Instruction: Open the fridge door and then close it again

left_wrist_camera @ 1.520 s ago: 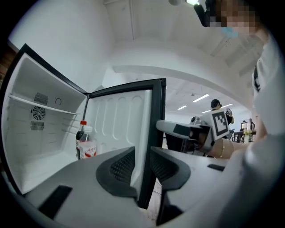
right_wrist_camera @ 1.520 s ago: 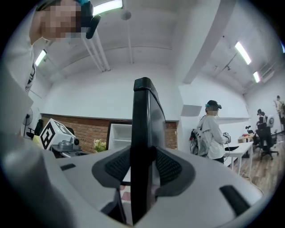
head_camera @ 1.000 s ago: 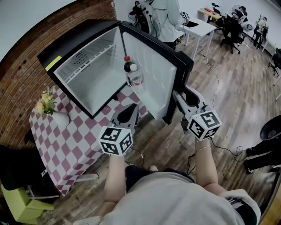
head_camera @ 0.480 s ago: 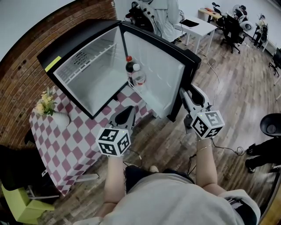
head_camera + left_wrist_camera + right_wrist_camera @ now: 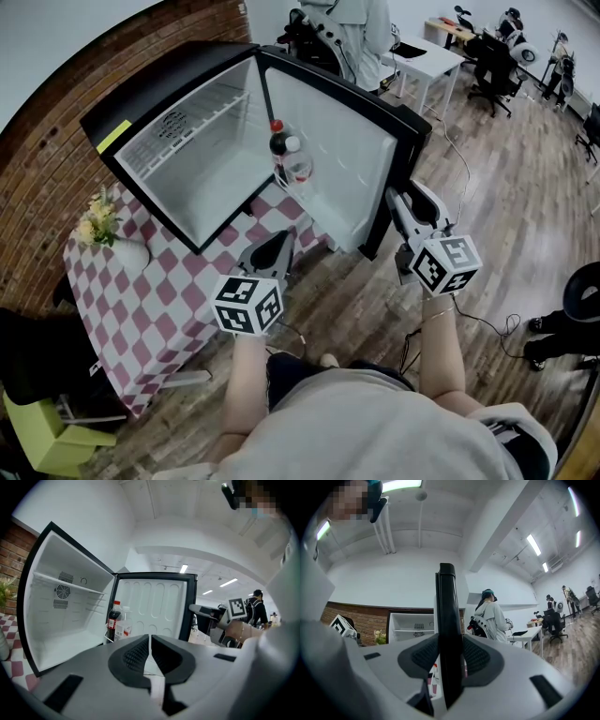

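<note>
Fridge [image 5: 169,103] sits on the far end of the table [image 5: 122,309]. The fridge door [image 5: 328,150] is wide open, swung out past the table's right edge over the floor.

Right tongs [image 5: 398,202] are clenched on the door's black outer edge, with the edge running straight up between the jaws. Left tongs [image 5: 281,246] have just been closing and are now pinched together on nothing, held low in front of the open cabinet.

My read is that opening is done and the close swing comes next. Risks:
- The grip is on a thin edge only, so a fast push or a twist could let the door slip out.
- A slam could knock over the cola bottle [image 5: 277,141] and clear bottle [image 5: 296,167] in the door rack.
- The left tongs are near the door's closing path and could get pinched.
- A hard shove could slide the fridge on the cloth toward the vase [image 5: 117,251] at the left edge.
</note>
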The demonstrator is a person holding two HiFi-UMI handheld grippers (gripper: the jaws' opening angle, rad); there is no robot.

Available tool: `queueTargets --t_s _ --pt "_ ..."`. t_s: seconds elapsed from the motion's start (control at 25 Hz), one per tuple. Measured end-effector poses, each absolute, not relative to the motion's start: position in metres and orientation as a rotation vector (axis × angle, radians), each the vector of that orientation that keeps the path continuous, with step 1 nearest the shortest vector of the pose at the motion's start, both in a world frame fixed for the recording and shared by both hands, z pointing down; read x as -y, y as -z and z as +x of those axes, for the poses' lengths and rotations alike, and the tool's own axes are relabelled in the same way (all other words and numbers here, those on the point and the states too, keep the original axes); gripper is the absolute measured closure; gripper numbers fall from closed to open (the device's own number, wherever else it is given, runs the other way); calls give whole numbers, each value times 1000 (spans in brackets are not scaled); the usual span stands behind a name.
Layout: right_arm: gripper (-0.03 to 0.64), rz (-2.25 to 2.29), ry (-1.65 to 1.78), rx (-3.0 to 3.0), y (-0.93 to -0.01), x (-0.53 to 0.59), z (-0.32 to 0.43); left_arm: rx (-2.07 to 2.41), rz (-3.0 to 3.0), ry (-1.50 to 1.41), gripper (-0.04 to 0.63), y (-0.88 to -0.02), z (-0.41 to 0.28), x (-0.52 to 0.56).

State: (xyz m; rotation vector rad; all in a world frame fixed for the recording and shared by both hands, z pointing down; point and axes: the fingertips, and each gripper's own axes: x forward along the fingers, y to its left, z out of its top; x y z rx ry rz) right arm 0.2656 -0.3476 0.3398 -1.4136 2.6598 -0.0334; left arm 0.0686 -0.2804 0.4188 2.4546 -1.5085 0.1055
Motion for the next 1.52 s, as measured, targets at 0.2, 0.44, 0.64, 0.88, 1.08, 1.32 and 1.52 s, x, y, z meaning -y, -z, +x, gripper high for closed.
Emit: queueTargets --t_s 0.2,0.44,0.64,0.88,1.08,1.32,1.52 --pt "468 -1405 36 -2670 -340 348 266 1506 2455 -113 577 -420 69 280" --pt "466 -1411 33 -2656 -340 349 267 1516 2446 -120 577 -421 65 278" --pt "465 -1392 48 -2657 -343 346 264 1536 2431 -108 577 -421 58 276" --pt "462 -1360 39 -2671 -338 341 260 1541 2415 -104 577 -424 61 269" --pt "462 -1277 43 -2733 -344 329 246 1543 2417 -98 577 -420 64 261" --pt "460 -1126 -38 -2858 -346 305 214 1574 2387 -101 577 -422 55 252" --pt "465 -921 -110 -2968 -346 284 180 1597 2370 -83 577 -419 48 246"
